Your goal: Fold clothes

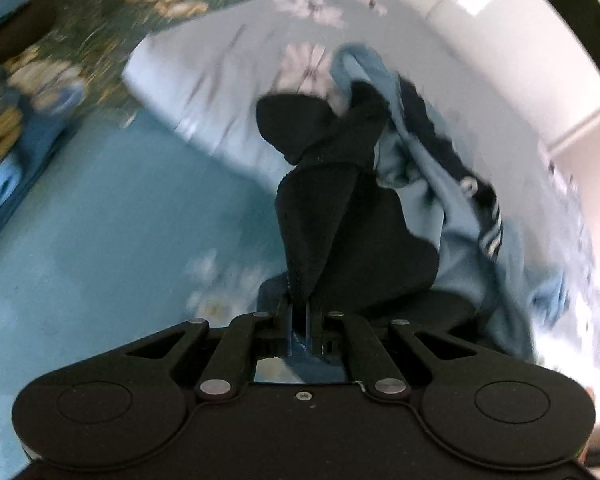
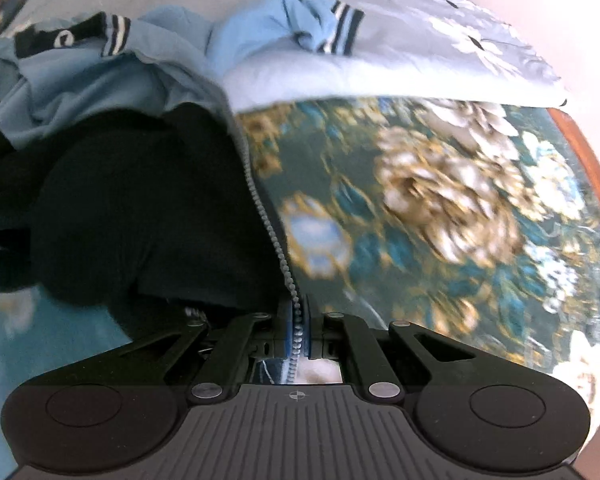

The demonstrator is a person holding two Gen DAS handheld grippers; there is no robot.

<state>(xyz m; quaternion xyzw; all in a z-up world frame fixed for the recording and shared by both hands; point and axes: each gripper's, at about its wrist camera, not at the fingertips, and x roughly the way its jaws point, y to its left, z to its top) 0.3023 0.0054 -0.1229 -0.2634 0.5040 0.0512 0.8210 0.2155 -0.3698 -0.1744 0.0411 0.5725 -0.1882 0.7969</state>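
Floral bedspread (image 2: 440,200) under gripped jacket (image 2: 140,200) (both fingers (image 2: 287,334) clamped)

The jacket (image 1: 428,184) hangs over the bed (image 1: 100,240), beside the pillow (image 1: 220,76).

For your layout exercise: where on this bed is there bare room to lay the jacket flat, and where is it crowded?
Free: the plain teal sheet, bordered by the pale floral quilt and the folded stack. Crowded: that stack's edge, and the quilt where the jacket hangs from the left gripper and right gripper.

I see a bed (image 1: 100,240) with a pale blue pillow (image 1: 204,92) and folded clothes (image 1: 4,148) lying on it.
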